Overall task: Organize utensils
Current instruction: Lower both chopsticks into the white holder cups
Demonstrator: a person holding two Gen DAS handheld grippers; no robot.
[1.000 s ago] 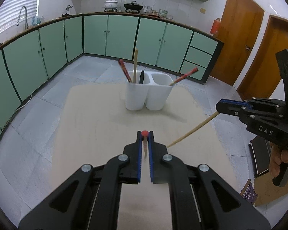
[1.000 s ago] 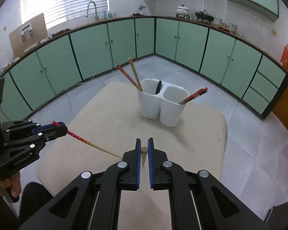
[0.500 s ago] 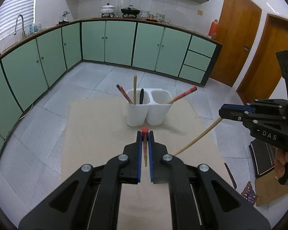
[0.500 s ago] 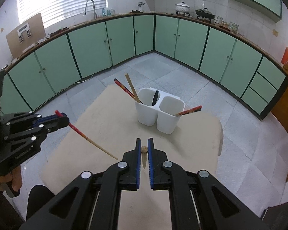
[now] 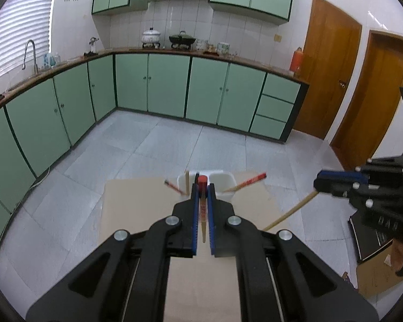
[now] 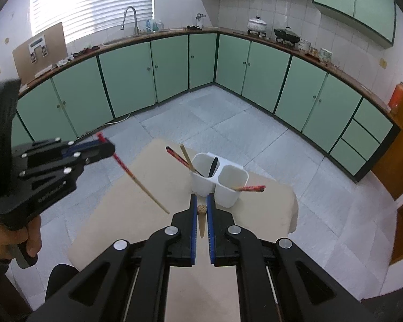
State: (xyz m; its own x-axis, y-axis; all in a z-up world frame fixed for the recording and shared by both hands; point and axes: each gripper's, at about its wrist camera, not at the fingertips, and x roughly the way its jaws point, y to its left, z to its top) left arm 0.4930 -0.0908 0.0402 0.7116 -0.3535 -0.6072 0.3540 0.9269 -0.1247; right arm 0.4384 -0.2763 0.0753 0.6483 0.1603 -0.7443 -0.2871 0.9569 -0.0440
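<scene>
Red-ended chopstick [image 5: 202,209] pinched between left fingers [image 5: 193,214]; plain chopstick [image 6: 201,221] between right fingers [image 6: 193,222].

The left gripper [image 5: 202,186] hides most of the white holder [image 5: 223,181]; its contents are perhaps chopsticks, too small to tell.

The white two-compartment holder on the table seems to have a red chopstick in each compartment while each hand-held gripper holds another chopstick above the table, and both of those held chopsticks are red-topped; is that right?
Not quite. Only the left hand-held gripper holds a red-topped chopstick. The right hand-held gripper holds a plain wooden chopstick, as the right wrist view shows. The rest stands: the white holder has a red chopstick in each compartment.
</scene>
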